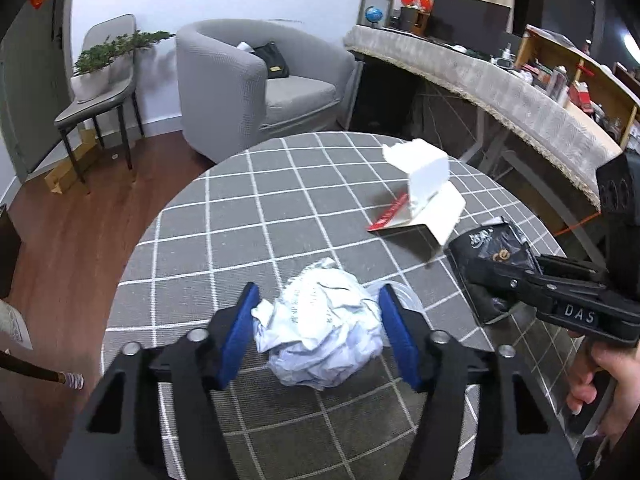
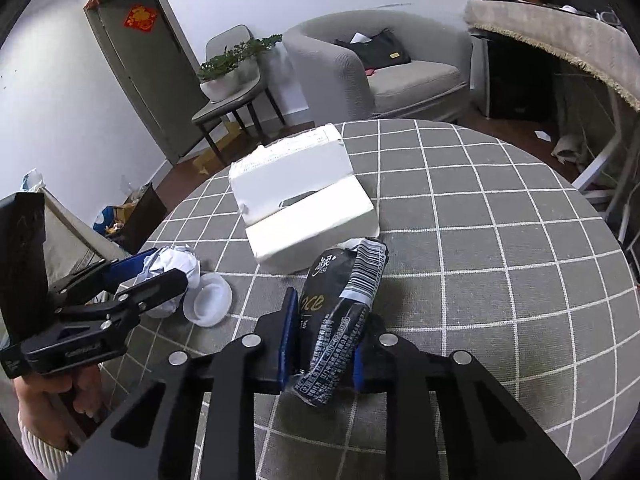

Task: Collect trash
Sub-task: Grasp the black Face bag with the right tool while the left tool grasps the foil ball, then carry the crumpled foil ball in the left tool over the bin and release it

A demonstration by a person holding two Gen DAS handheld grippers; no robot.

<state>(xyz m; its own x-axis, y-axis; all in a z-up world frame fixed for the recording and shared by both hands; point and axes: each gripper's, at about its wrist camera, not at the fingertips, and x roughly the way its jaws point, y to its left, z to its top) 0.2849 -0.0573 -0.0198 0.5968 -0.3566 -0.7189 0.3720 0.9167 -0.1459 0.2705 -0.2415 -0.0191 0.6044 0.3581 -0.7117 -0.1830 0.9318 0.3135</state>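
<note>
Left hand-held gripper [image 1: 316, 320] clamps crumpled paper [image 1: 320, 332], right [image 2: 326, 344] black wrapper [image 2: 340, 320]; white box [image 2: 304, 204] beyond

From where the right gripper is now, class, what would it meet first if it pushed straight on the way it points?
Likely the white box. The right gripper is shut on the black packet, and the box lies just beyond the packet's far end on the table; depth is unclear.

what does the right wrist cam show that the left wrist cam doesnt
Only the right wrist view: a white plastic lid beside the crumpled paper, and a door.
Only the left wrist view: a red strip under the white box.
Both: the checked table, crumpled paper, black wrapper, white box, grey armchair.
</note>
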